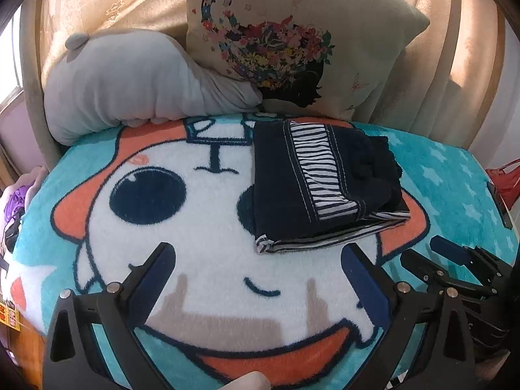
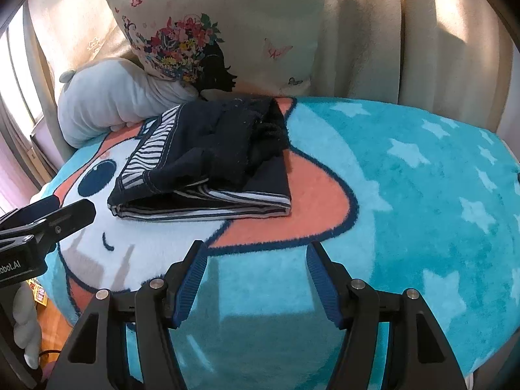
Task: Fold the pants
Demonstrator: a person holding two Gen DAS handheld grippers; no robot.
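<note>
The dark navy pants point(image 1: 325, 182) with a white-striped lining lie folded in a compact stack on the cartoon blanket point(image 1: 201, 214), toward the back. They also show in the right wrist view point(image 2: 211, 165). My left gripper point(image 1: 258, 256) is open and empty, hovering just in front of the stack's near edge. My right gripper point(image 2: 256, 256) is open and empty, hovering over the blanket point(image 2: 406, 201) in front of the stack. The right gripper shows at the lower right of the left wrist view point(image 1: 455, 260). The left gripper shows at the left edge of the right wrist view point(image 2: 55, 211).
A grey plush pillow point(image 1: 130, 81) and a floral cushion point(image 1: 292, 39) lean against beige curtains point(image 1: 455, 65) behind the pants. A red item point(image 1: 503, 178) lies off the blanket's right edge. The blanket drops off at the left toward a wooden floor point(image 2: 52, 328).
</note>
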